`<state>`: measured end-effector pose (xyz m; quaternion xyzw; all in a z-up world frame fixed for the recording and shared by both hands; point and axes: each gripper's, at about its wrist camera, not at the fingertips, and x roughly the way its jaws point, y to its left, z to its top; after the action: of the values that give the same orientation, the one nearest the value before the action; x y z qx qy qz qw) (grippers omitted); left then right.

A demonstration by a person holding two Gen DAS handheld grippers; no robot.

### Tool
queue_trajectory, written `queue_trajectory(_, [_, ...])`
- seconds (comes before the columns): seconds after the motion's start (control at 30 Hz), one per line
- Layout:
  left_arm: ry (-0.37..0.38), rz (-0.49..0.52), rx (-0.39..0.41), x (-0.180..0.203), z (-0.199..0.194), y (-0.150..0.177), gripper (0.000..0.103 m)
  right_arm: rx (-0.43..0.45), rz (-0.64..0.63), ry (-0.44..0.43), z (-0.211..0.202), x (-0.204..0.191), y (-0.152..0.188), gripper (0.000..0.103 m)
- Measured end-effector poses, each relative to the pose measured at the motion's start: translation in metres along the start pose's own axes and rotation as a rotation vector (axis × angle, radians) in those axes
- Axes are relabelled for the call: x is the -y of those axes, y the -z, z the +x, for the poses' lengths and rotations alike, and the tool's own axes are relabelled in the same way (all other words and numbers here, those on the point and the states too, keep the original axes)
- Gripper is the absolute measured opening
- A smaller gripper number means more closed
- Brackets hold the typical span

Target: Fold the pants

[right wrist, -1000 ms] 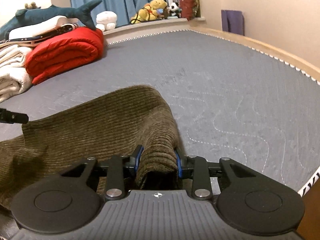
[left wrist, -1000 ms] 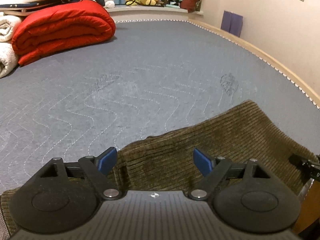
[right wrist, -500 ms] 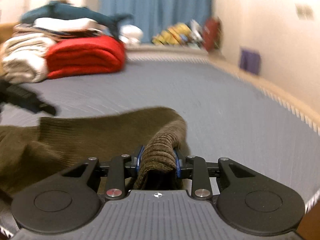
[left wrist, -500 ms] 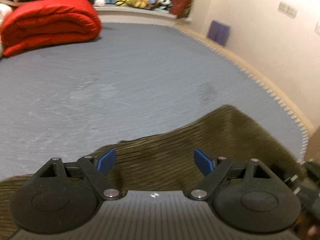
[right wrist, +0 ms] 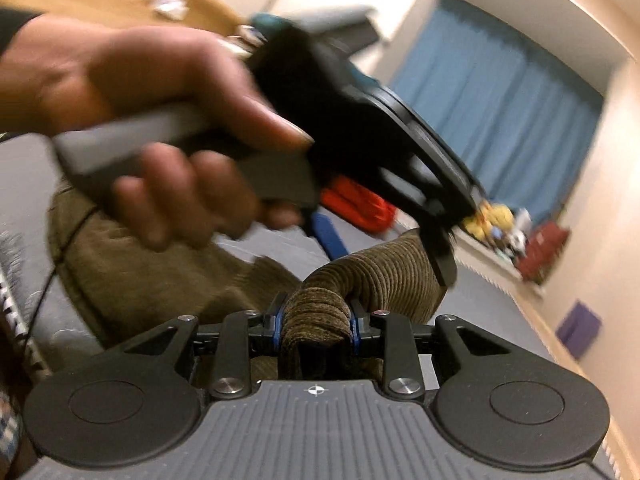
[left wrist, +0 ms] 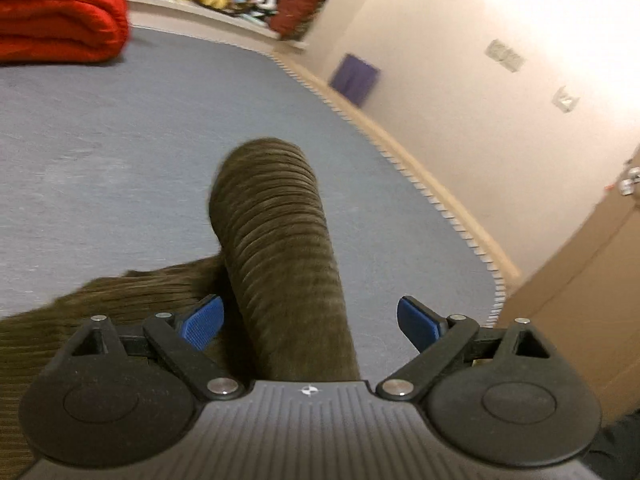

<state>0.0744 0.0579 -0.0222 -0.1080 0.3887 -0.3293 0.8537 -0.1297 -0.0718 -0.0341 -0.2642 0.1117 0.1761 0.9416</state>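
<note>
Pants (right wrist: 316,312) fold clamped in right hand-held gripper (right wrist: 316,322); left hand-held gripper (left wrist: 308,320) closing, unpinched, astride raised fold.

A grey quilted bed (left wrist: 120,152) meets cream walls (left wrist: 480,80); blue curtains (right wrist: 500,128) hang beyond a toy-lined ledge (left wrist: 224,12).

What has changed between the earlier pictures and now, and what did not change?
The right hand-held gripper carried its pinched fold of the pants across, so a raised roll now lies between the left hand-held gripper's blue pads. Unchanged: right is clamped on the cloth, left open, gripping nothing.
</note>
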Motion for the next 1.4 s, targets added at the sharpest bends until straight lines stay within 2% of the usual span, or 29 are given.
queue_trajectory(0.03, [-0.027,0.002,-0.009,-0.004,0.000,0.002,0.078,0.008,-0.015,-0.013,-0.001,-0.005,-0.003,0.031])
queue_trajectory(0.1, [-0.135,0.011,-0.041,-0.014,0.003,0.003,0.030,0.012,-0.046,-0.053,0.001,-0.016,-0.009,0.031])
queue_trajectory(0.17, [-0.150,-0.024,-0.068,-0.035,-0.001,0.007,0.021,-0.014,-0.033,-0.091,0.005,-0.026,-0.013,0.033])
queue_trajectory(0.27, [-0.158,-0.068,-0.054,-0.062,-0.026,0.008,0.020,-0.021,-0.013,-0.197,0.009,-0.038,-0.020,0.034])
queue_trajectory(0.33, [-0.187,-0.090,-0.013,-0.080,-0.053,0.006,0.019,0.026,0.017,-0.332,0.003,-0.041,-0.031,0.032])
queue_trajectory(0.37, [-0.202,-0.117,0.005,-0.094,-0.071,0.006,0.019,0.048,0.048,-0.446,-0.002,-0.040,-0.038,0.031])
queue_trajectory(0.4, [-0.208,-0.139,0.013,-0.108,-0.086,0.008,0.019,0.070,0.088,-0.574,-0.006,-0.040,-0.044,0.031])
queue_trajectory(0.47, [-0.221,-0.185,0.027,-0.137,-0.120,0.015,0.019,0.119,0.146,-0.728,-0.013,-0.036,-0.054,0.031])
queue_trajectory(0.53, [-0.259,-0.246,0.043,-0.166,-0.151,0.025,0.021,0.186,0.204,-0.810,-0.017,-0.026,-0.064,0.031])
queue_trajectory(0.57, [-0.284,-0.283,0.049,-0.181,-0.163,0.032,0.027,0.216,0.249,-0.826,-0.015,-0.017,-0.069,0.036])
queue_trajectory(0.6, [-0.323,-0.330,0.057,-0.196,-0.175,0.038,0.036,0.227,0.289,-0.826,-0.010,-0.009,-0.071,0.044])
queue_trajectory(0.63, [-0.356,-0.378,0.069,-0.211,-0.184,0.043,0.039,0.227,0.337,-0.815,-0.005,-0.001,-0.074,0.049])
queue_trajectory(0.67, [-0.392,-0.435,0.084,-0.226,-0.191,0.048,0.048,0.216,0.387,-0.791,0.006,0.008,-0.076,0.056])
queue_trajectory(0.7, [-0.419,-0.476,0.087,-0.237,-0.195,0.051,0.064,0.185,0.437,-0.747,0.019,0.016,-0.076,0.064])
queue_trajectory(0.77, [-0.441,-0.511,0.073,-0.252,-0.198,0.053,0.083,0.089,0.538,-0.639,0.045,0.032,-0.070,0.069])
queue_trajectory(0.83, [-0.427,-0.534,0.042,-0.263,-0.196,0.053,0.090,-0.061,0.669,-0.534,0.085,0.048,-0.065,0.074])
queue_trajectory(0.87, [-0.413,-0.550,0.025,-0.268,-0.193,0.053,0.095,-0.124,0.722,-0.508,0.099,0.053,-0.055,0.078])
queue_trajectory(1.0, [-0.343,-0.578,-0.029,-0.284,-0.179,0.059,0.099,-0.391,0.945,-0.481,0.163,0.064,-0.021,0.082])
queue_trajectory(1.17, [-0.277,-0.617,-0.079,-0.307,-0.150,0.068,0.100,-0.518,1.148,-0.644,0.211,0.055,-0.006,0.092])
queue_trajectory(1.27, [-0.241,-0.646,-0.071,-0.317,-0.137,0.077,0.100,-0.552,1.166,-0.656,0.219,0.046,-0.004,0.093])
queue_trajectory(1.33, [-0.247,-0.649,-0.068,-0.317,-0.133,0.078,0.099,-0.562,1.165,-0.648,0.225,0.044,-0.002,0.088])
queue_trajectory(1.37, [-0.251,-0.646,-0.066,-0.312,-0.132,0.076,0.094,-0.563,1.156,-0.640,0.228,0.044,-0.002,0.079])
queue_trajectory(1.4, [-0.254,-0.644,-0.061,-0.309,-0.131,0.074,0.089,-0.557,1.148,-0.630,0.228,0.042,-0.004,0.066])
